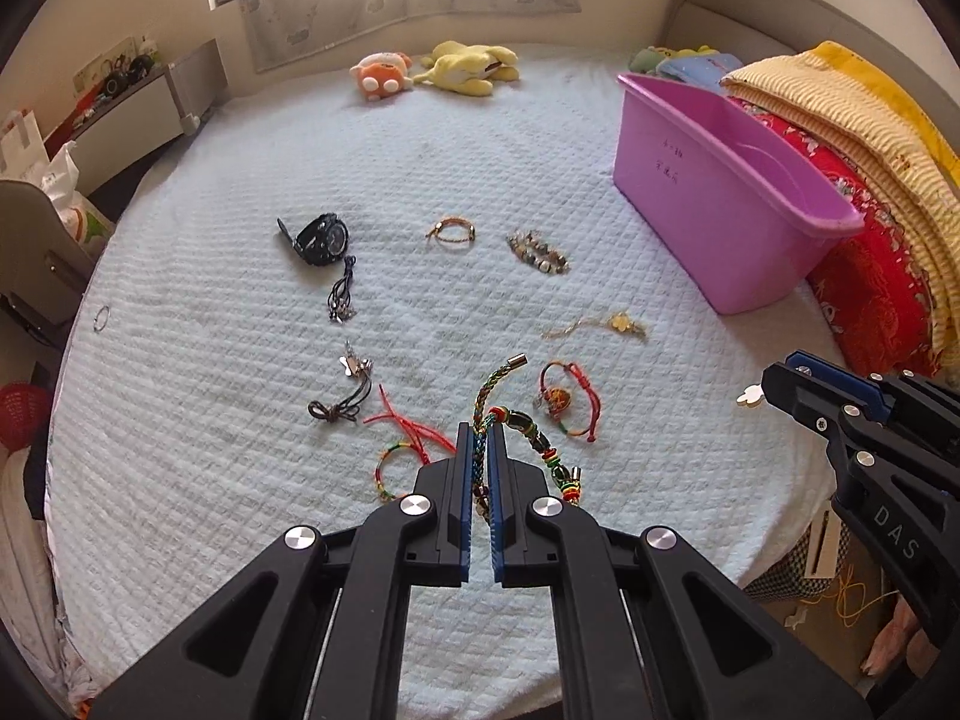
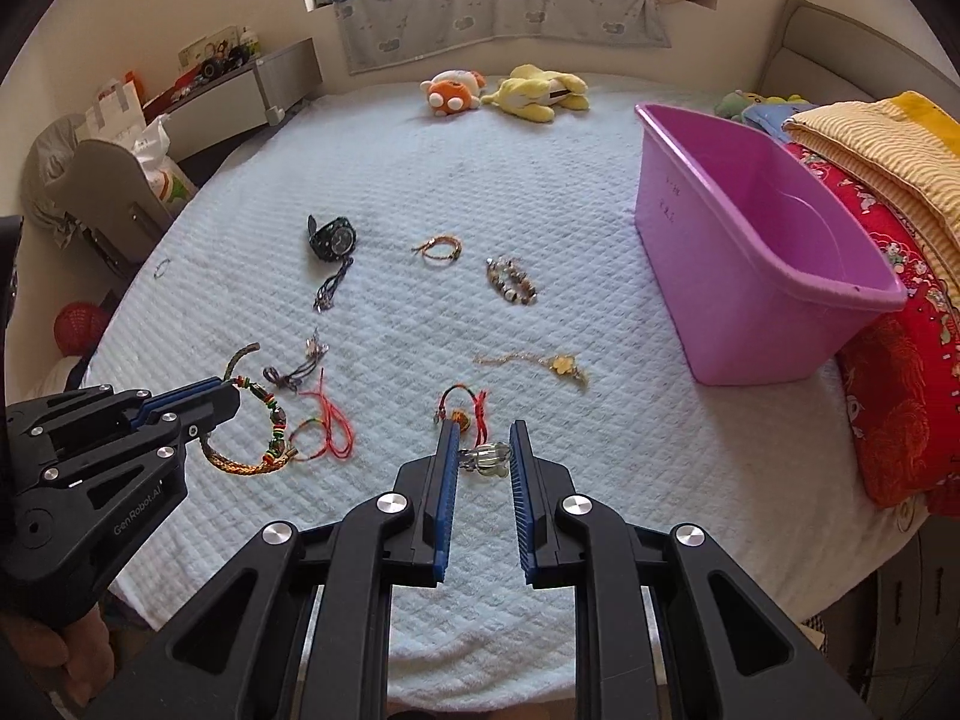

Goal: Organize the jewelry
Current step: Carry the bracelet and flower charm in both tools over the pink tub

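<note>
My left gripper (image 1: 480, 441) is shut on a braided multicolour bracelet (image 1: 489, 387) with a beaded strand (image 1: 540, 438), held above the white bed cover; it also shows in the right wrist view (image 2: 264, 420). My right gripper (image 2: 485, 450) is shut on a silver ring piece (image 2: 483, 457) with a pale flower charm that shows in the left wrist view (image 1: 750, 397). On the bed lie a black watch (image 1: 321, 238), an orange cord bracelet (image 1: 451, 232), a bead bracelet (image 1: 538, 251), a gold flower chain (image 1: 606, 324) and red string bracelets (image 1: 567, 399).
A pink plastic bin (image 1: 720, 192) stands at the right, open and tilted against folded red and yellow blankets (image 1: 864, 180). Plush toys (image 1: 438, 69) lie at the far edge. A small ring (image 1: 102, 318) lies near the left edge. A nightstand (image 1: 138, 108) stands at the far left.
</note>
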`<action>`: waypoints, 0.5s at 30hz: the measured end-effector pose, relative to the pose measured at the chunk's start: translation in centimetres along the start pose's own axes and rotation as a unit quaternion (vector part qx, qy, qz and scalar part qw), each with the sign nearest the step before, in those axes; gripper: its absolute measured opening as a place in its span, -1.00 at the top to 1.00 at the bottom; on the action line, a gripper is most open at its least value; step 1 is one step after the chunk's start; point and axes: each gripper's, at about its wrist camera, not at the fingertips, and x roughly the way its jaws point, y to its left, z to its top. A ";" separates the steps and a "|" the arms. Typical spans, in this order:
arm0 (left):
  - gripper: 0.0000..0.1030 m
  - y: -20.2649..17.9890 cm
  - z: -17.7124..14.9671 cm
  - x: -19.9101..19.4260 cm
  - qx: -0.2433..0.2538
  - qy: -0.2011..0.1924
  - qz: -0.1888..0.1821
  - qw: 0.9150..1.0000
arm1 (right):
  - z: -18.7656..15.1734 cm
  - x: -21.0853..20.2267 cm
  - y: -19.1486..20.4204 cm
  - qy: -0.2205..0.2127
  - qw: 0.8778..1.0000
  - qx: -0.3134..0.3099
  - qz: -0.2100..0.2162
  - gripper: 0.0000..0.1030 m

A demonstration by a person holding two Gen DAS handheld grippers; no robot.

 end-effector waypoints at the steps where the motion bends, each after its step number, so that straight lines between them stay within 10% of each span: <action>1: 0.90 -0.2 0.8 -0.8 0.000 -0.002 -0.004 1.000 | 0.7 -0.8 -0.3 -0.004 1.000 0.006 -0.002 0.67; 15: 0.90 -9.2 13.0 -5.6 0.028 -0.043 -0.046 0.998 | 10.7 -7.1 -10.4 -0.053 0.998 0.044 -0.014 0.67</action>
